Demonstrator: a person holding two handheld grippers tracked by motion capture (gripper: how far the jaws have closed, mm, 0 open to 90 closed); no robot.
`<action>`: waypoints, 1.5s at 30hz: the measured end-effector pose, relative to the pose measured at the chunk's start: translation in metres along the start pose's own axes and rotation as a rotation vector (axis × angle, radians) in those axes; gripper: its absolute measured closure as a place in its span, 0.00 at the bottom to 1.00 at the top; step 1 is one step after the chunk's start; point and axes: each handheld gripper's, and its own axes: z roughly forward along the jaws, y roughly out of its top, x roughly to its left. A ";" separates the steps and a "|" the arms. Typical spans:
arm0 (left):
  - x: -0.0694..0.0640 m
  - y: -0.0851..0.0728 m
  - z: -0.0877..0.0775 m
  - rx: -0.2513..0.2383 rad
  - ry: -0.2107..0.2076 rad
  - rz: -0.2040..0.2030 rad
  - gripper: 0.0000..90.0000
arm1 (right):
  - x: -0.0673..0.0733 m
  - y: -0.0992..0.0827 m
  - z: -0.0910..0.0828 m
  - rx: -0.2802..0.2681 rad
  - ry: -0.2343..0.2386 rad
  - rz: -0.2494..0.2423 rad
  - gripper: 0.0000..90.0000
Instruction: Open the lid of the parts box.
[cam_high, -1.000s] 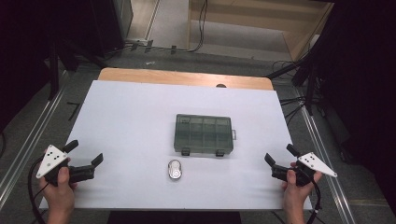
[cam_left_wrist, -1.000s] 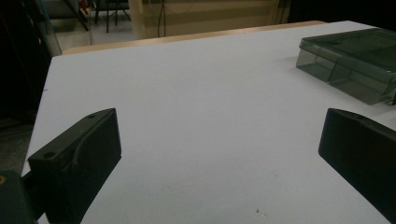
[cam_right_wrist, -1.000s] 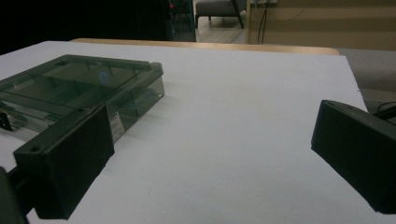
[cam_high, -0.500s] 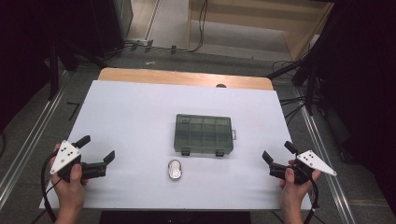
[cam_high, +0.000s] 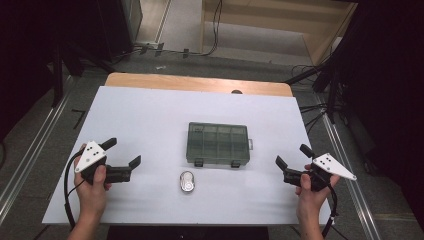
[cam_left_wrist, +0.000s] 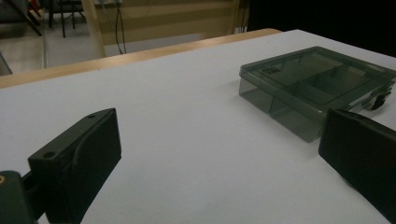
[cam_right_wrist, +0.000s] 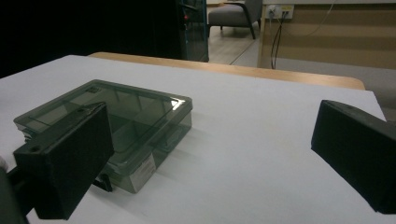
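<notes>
A smoky translucent compartment box (cam_high: 218, 144) lies shut in the middle of the white table top (cam_high: 150, 115), latches facing the person. In front of it lies a small oval silver object (cam_high: 188, 182). My left gripper (cam_high: 123, 151) hovers open left of that object, its jaws wide apart and pointing right toward the box (cam_left_wrist: 317, 84). In its own view the left gripper (cam_left_wrist: 219, 135) has nothing between its jaws. My right gripper (cam_high: 291, 155) stands open right of the box (cam_right_wrist: 112, 116), pointing left. In its own view the right gripper (cam_right_wrist: 212, 126) is empty too.
A wooden strip (cam_high: 200, 82) runs along the table's far edge. Beyond it are floor cables (cam_high: 215, 30) and a wooden cabinet (cam_high: 280, 30). Metal rails (cam_high: 30, 165) flank the table on both sides.
The left gripper has moved right, toward the table's middle and the oval object. The right gripper has shifted slightly left toward the box. Both stayed open.
</notes>
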 end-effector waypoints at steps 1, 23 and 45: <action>-0.001 0.001 0.002 -0.004 -0.006 0.001 0.00 | 0.001 0.001 0.001 0.001 0.000 -0.002 0.00; -0.022 0.024 0.045 -0.034 -0.079 -0.017 0.00 | 0.019 0.026 0.036 -0.025 0.044 -0.011 0.03; -0.040 0.014 0.077 0.100 -0.222 -0.065 0.99 | 0.029 0.015 0.060 0.140 0.204 -0.030 0.87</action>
